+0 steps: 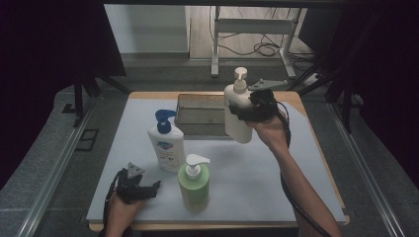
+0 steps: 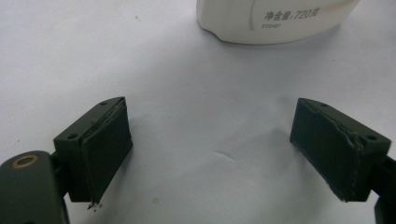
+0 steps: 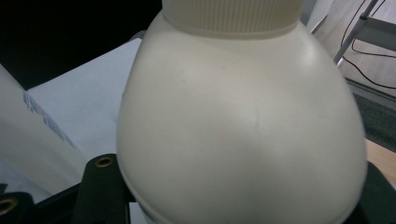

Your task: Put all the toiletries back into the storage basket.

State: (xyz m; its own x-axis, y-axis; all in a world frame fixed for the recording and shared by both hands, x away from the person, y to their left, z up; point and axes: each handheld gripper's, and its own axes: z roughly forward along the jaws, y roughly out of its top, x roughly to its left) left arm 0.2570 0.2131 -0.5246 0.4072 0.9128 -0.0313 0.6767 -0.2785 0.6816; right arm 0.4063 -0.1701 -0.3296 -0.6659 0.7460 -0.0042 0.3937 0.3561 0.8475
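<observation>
1. The right gripper is squeezing a cream pump bottle and holding it up in the air, off the table. In the right gripper view the bottle's round shoulder is sitting right between the two black jaws.
2. The bottle is standing tall, with its pump pointing up. It is leaning only a little.
3. Just behind and below the bottle, a brown tray is lying at the far side of the table. The bottle is hanging near the tray's right end. I think the tray is where it is going, so the move is back and down.
4. The left gripper is resting low at the near left of the table. Its jaws are spread wide and are gripping nothing.
5. In the left gripper view, the bottom of a white bottle with printed letters is standing ahead of the open jaws, apart from them.
6. That is the white bottle with the blue pump. A green pump bottle is standing just to the right of the left gripper.
7. Both of those bottles are much nearer the left gripper than the right one, so I think the left hand would take them.
</observation>
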